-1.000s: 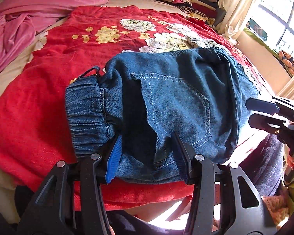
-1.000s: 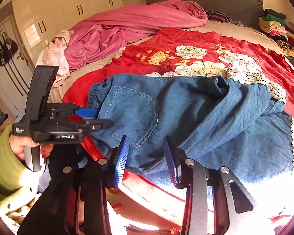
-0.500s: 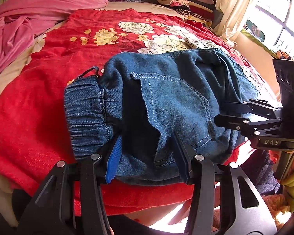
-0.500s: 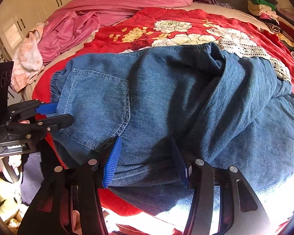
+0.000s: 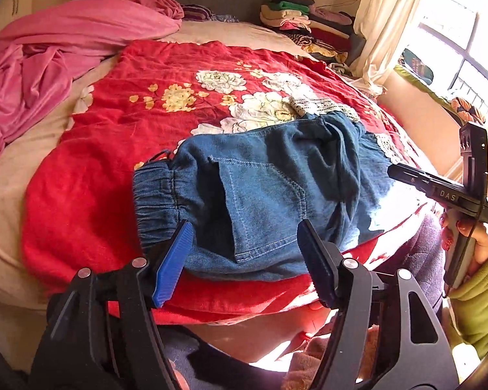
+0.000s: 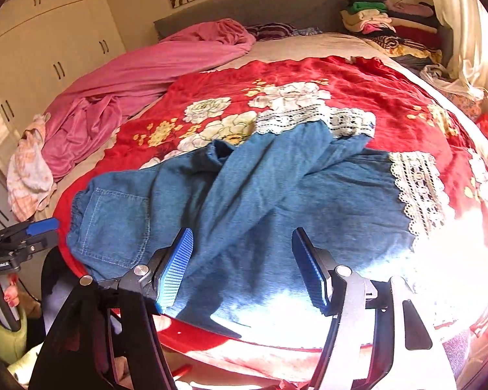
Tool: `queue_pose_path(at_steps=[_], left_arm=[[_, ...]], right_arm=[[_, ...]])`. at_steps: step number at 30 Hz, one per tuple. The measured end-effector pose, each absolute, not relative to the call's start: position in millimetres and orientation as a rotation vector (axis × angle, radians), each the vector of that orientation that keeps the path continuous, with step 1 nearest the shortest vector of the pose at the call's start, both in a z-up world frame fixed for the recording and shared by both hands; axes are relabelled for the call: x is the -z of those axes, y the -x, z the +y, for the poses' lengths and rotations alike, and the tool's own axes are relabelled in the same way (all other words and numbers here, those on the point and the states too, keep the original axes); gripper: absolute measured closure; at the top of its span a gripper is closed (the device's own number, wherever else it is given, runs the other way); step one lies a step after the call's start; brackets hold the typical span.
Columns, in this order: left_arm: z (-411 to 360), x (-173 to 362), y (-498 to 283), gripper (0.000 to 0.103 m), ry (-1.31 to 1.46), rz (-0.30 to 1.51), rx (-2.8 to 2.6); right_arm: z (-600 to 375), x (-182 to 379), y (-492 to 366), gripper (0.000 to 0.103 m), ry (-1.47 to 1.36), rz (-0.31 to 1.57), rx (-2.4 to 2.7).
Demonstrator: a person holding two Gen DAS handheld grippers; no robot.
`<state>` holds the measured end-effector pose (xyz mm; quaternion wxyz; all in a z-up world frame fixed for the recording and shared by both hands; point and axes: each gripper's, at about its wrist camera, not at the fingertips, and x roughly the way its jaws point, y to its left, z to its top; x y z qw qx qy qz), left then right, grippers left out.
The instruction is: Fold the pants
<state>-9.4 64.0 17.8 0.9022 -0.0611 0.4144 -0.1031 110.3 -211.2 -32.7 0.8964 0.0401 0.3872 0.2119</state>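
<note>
Blue denim pants (image 6: 244, 201) with lace cuffs (image 6: 416, 188) lay rumpled across the red floral blanket (image 5: 114, 123), both the left gripper (image 5: 244, 253) and right gripper (image 6: 240, 266) spread and empty, so smoothing preceded folding, I judged.

Open red blanket (image 5: 107, 149) beyond pants (image 6: 276, 201); pink bedding (image 5: 48, 65) crowds left.

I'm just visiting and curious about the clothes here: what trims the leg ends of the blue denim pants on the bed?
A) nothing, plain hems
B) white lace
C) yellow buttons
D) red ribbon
B: the blue denim pants end in bands of white lace lying on the red floral blanket.
</note>
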Motion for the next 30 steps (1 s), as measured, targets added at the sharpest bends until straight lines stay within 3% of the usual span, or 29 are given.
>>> queue_pose_path(at_steps=[5, 7, 8, 20, 23, 25, 27, 30], left_arm=[[39.2, -22.7, 3.8, 0.042, 0.103, 0.851, 0.279], [29.8, -19.9, -1.3, 0.042, 0.117, 0.863, 0.306], [25.2, -18.9, -3.3, 0.042, 0.131, 0.866, 0.323], [-32.8, 8.6, -57.9, 0.043, 0.156, 0.929, 0.456], [-47.2, 16.4, -67.8, 0.053, 0.133, 0.945, 0.49], [-53.7, 20.8, -74.3, 0.055, 0.143, 0.953, 0.512], [-58.3, 24.6, -80.7, 0.065, 0.15, 0.955, 0.517], [-64.5, 27.9, -90.3, 0.068, 0.154, 0.939, 0.533]], right_arm=[[-225.8, 33.1, -109.4, 0.041, -0.098, 0.795, -0.408], [-229.0, 33.2, -109.6, 0.03, -0.097, 0.793, -0.394], [-229.5, 32.8, -110.2, 0.029, -0.098, 0.792, -0.388], [-206.9, 7.7, -171.3, 0.029, -0.019, 0.766, -0.427], [-194.1, 5.1, -194.9, 0.029, 0.015, 0.78, -0.444], [-184.6, 7.4, -211.6, 0.029, 0.033, 0.804, -0.459], [-174.8, 10.5, -226.7, 0.029, 0.056, 0.822, -0.465], [-156.8, 17.1, -246.8, 0.029, 0.119, 0.853, -0.456]])
